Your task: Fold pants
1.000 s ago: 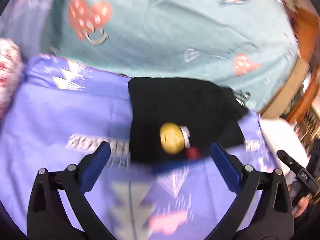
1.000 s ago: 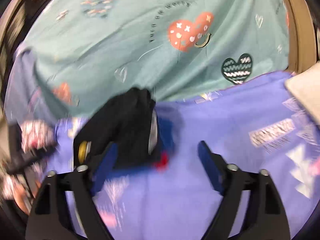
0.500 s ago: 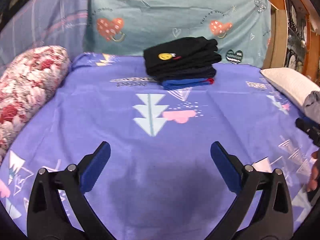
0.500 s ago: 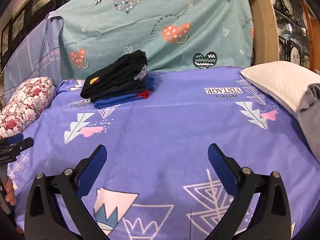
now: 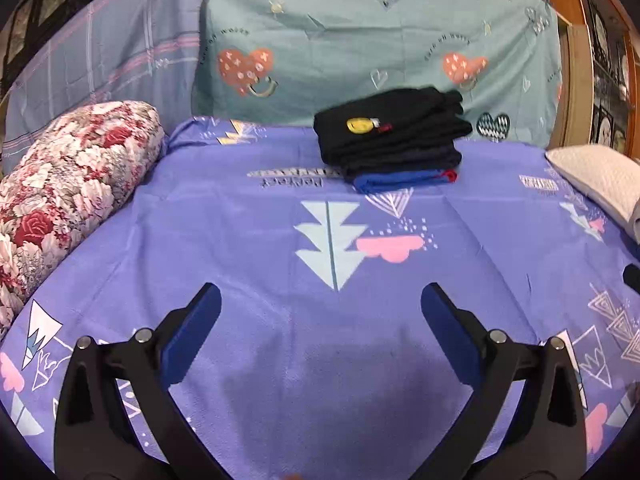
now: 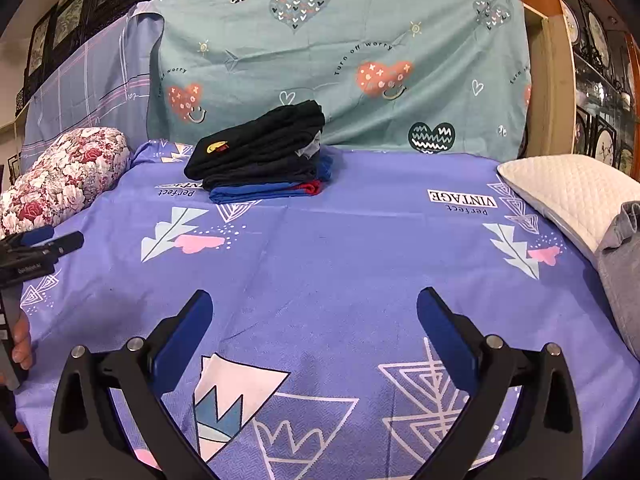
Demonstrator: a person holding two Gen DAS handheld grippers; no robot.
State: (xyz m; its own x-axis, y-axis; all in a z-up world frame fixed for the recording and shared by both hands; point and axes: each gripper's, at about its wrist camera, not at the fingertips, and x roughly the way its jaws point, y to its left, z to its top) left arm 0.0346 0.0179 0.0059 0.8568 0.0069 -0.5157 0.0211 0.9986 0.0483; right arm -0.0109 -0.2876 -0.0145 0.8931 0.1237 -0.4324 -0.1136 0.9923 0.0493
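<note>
Grey garment [image 6: 622,276] cut off at right edge, can't tell what it is. White pillow [image 6: 568,196] partly cut off too. Lower items in stack mostly hidden by the top one. Folded pants stack [image 5: 390,140] sits at far end of purple sheet [image 5: 280,264], vs teal backdrop cloth [image 5: 360,48]; floral bolster [image 5: 60,184] at left. Left gripper [image 5: 320,312] and right gripper [image 6: 314,316] both spread wide, nothing between, well apart from stack. Vs 1 s ago: both were right at the stack, now pulled back; since half a sec ago, barely any change.
</note>
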